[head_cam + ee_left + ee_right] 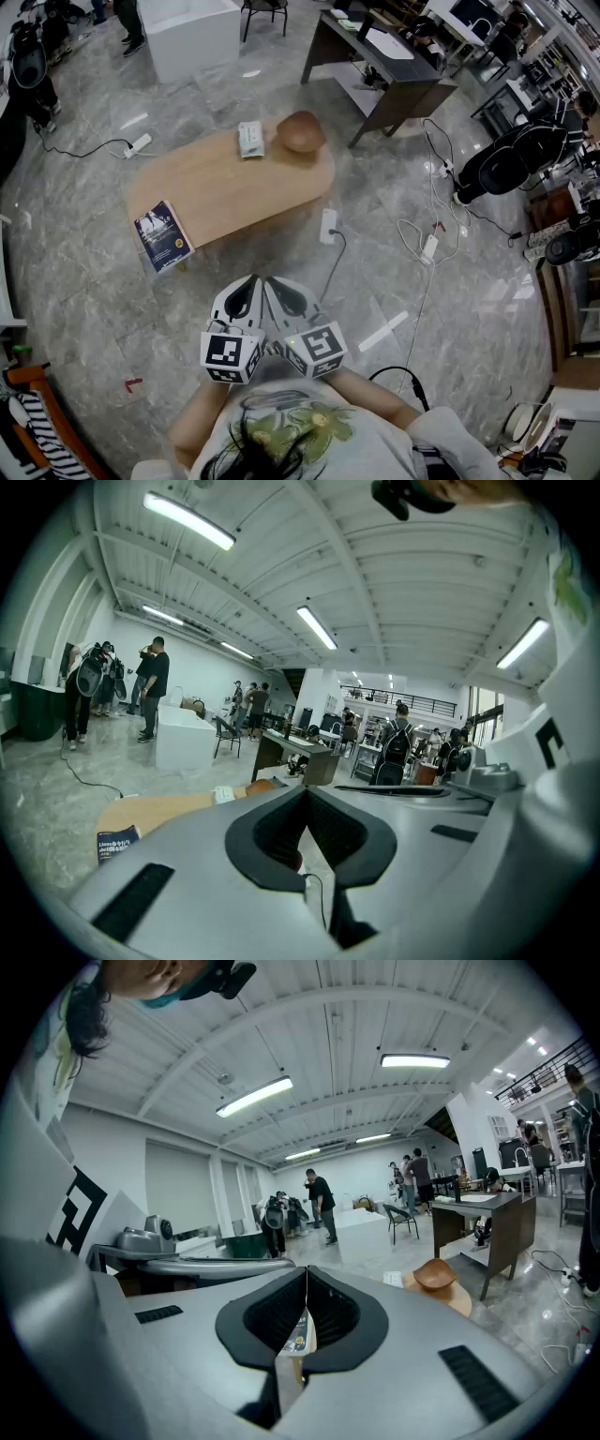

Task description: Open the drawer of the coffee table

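- Grey marble floor (450, 309), open hall, cables trailing at right.
- Coffee table (234, 183): light wood, rounded top, mid-floor, beyond both grippers and well apart from them. Drawer not made out in any view.
- Dark desk (384, 70) far right; white block (192, 37) far, left of it.
- Left gripper (251, 281) (307, 794): jaws fully together, nothing between them, held close to the body, aimed a bit below level toward the table.
- Right gripper (272, 283) (306, 1279): same, jaws closed, empty, just beside the left one, marker cubes nearly touching.
- Wooden bowl (300, 131) on the table's far right end.
- Dark blue book (162, 234) on the near left end, overhanging the edge.
- White box (250, 139) just left of the bowl.
- Power strip (328, 225) on the floor, near right of the table.
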Action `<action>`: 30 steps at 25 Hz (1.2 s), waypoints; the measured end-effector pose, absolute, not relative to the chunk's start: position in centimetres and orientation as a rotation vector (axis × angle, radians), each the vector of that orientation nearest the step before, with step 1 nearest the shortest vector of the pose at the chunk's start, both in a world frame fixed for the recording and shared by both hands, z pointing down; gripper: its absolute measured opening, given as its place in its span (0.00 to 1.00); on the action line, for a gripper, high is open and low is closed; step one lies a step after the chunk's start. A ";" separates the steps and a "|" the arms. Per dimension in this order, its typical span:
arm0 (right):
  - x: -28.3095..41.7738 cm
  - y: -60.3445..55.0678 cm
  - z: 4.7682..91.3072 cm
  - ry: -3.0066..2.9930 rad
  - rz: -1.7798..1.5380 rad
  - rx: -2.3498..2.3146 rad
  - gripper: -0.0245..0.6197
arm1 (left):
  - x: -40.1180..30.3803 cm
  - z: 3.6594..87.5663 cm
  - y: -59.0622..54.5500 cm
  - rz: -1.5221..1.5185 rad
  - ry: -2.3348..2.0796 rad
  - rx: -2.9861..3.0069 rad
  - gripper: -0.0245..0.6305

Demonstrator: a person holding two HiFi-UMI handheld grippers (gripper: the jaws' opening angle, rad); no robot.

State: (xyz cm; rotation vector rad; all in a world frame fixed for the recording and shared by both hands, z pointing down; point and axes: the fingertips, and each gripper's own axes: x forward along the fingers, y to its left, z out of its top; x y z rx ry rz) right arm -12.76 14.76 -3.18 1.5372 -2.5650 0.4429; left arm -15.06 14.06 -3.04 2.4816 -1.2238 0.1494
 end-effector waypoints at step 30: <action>-0.7 4.8 1.2 -2.533 0.675 1.382 0.07 | -6.7 1.7 4.7 0.247 -1.126 2.433 0.05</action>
